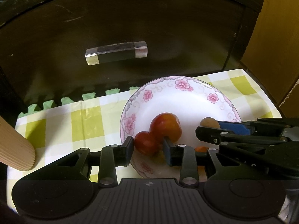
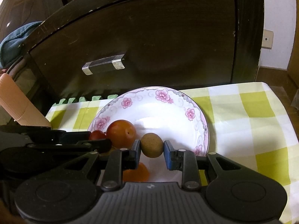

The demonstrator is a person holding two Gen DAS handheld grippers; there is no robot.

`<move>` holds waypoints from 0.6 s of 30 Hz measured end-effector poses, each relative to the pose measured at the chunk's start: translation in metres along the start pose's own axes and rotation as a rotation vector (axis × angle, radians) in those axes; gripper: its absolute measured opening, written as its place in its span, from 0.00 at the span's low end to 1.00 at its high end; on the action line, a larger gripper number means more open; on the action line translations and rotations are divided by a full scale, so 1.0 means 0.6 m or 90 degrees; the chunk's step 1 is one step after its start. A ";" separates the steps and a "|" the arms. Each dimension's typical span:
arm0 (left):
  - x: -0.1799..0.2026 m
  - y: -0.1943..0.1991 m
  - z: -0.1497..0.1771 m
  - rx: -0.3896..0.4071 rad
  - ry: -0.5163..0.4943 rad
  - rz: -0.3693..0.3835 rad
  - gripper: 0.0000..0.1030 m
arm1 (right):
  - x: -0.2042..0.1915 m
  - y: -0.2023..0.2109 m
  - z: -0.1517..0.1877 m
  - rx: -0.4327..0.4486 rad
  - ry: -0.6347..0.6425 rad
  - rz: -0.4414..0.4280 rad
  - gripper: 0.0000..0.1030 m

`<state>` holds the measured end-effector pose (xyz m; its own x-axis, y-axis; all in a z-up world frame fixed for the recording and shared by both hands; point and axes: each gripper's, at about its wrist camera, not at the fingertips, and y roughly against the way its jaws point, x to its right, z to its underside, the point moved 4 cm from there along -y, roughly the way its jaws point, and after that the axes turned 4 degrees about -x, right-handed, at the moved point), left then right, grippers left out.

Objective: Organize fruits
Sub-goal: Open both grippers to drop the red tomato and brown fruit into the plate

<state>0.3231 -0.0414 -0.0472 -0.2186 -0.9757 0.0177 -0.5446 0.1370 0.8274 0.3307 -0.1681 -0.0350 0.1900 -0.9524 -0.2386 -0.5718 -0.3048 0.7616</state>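
A white plate with pink flowers (image 1: 194, 100) (image 2: 168, 108) sits on a yellow-checked cloth. My left gripper (image 1: 147, 147) has its fingers around a small red fruit (image 1: 146, 145) over the plate's near rim. A larger red-orange fruit (image 1: 166, 128) (image 2: 121, 133) lies on the plate just behind it. My right gripper (image 2: 151, 148) holds a round brown fruit (image 2: 151, 144) (image 1: 209, 123) over the plate, and enters the left wrist view from the right. An orange fruit (image 2: 136, 172) lies on the plate under the right gripper. The small red fruit also shows in the right wrist view (image 2: 97, 135).
A dark wooden cabinet with a clear handle (image 1: 115, 55) (image 2: 103, 65) stands right behind the table. A ribbed beige cylinder (image 1: 15, 149) (image 2: 20, 110) lies at the left on the cloth (image 1: 74, 123) (image 2: 252, 123). Green foam edging (image 1: 71, 100) shows at the cloth's far edge.
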 end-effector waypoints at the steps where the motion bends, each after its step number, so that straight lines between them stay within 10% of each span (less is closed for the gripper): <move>1: 0.000 0.000 0.000 0.000 0.001 0.000 0.41 | 0.000 0.000 0.000 0.001 0.000 0.000 0.27; 18: -0.008 0.012 -0.005 0.009 0.019 0.005 0.51 | 0.005 0.009 -0.006 0.009 -0.025 -0.013 0.27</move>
<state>0.3228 -0.0362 -0.0395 -0.1985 -0.9792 0.0414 -0.5544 0.1470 0.8191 0.3313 -0.1725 -0.0296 0.1707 -0.9452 -0.2783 -0.5791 -0.3248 0.7478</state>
